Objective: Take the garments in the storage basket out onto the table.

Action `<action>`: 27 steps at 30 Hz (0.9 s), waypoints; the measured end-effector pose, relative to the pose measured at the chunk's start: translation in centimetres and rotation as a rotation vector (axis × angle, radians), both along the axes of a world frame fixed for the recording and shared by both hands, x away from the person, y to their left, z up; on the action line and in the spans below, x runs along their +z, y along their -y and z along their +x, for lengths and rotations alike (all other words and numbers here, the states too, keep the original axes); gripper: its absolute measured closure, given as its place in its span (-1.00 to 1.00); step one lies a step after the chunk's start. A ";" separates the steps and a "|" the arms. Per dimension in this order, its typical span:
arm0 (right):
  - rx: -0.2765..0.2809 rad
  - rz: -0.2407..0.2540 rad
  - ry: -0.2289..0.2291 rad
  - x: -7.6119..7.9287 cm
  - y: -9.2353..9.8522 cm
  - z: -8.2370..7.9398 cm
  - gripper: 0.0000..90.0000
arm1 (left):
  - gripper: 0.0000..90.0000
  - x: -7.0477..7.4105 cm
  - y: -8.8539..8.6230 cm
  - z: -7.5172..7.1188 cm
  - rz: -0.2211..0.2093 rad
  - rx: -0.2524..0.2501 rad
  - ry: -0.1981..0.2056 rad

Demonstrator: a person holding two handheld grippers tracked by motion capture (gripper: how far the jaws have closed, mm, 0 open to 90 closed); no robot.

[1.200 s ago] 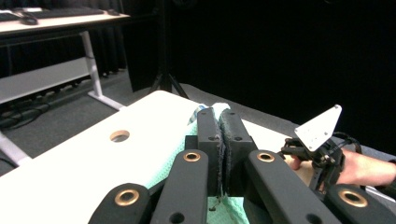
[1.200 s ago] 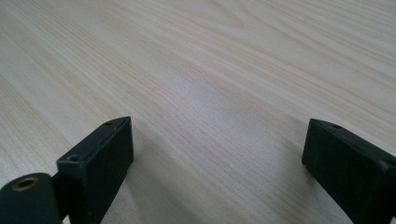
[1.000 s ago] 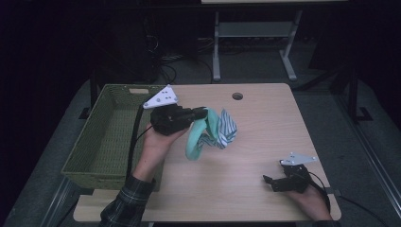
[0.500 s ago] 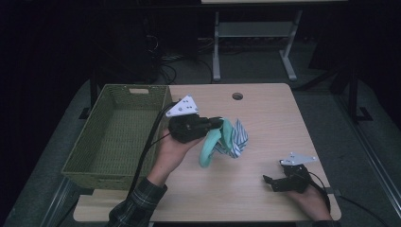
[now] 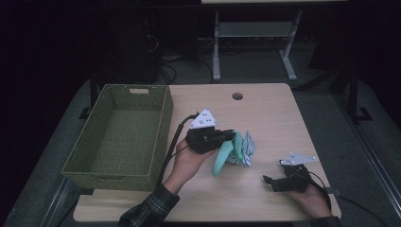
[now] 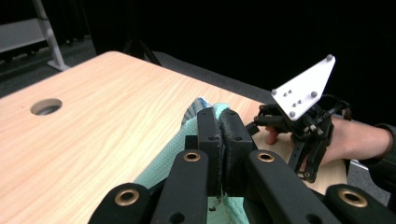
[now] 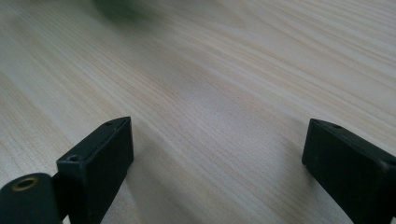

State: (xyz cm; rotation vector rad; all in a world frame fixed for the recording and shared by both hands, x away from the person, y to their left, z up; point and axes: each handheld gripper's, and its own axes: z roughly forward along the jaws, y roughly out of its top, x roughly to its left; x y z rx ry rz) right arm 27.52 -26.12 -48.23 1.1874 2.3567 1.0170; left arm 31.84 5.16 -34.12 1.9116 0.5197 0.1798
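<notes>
Our left tongs [image 5: 232, 136] are clenched on a mint-green cloth [image 5: 222, 158], the two black jaws pressed together with the fabric pinched between them, as the left gripper view makes plain [image 6: 219, 122]. The cloth hangs from that grip over the middle of the table [image 5: 265, 106], its long axis running down and toward the near edge, and a second piece of blue-and-white striped fabric [image 5: 247, 150] bunches just beside it on the far right of the grip; whether the striped piece is caught in the jaws too we cannot tell. Our right tongs [image 5: 268, 180] rest low by the near right corner, jaws released and standing wide over bare wood, nothing between them [image 7: 215, 154]. From the left tongs the cloth lies straight ahead and below, already in hand; from the right tongs it lies to the left and a little farther from the near edge, near but apart. The left hand is plainly the nearer one. At the table's left edge sits an olive woven basket [image 5: 163, 118], with nothing to be seen inside it. We judge that the coming move turns on the hanging lower end of the cloth, which points toward the near edge, between the two hands.
</notes>
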 end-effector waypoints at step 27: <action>-0.003 -0.004 0.003 0.0 -0.1 0.1 -0.82 | 0.94 -10.7 1.1 3.7 0.195 0.038 -0.238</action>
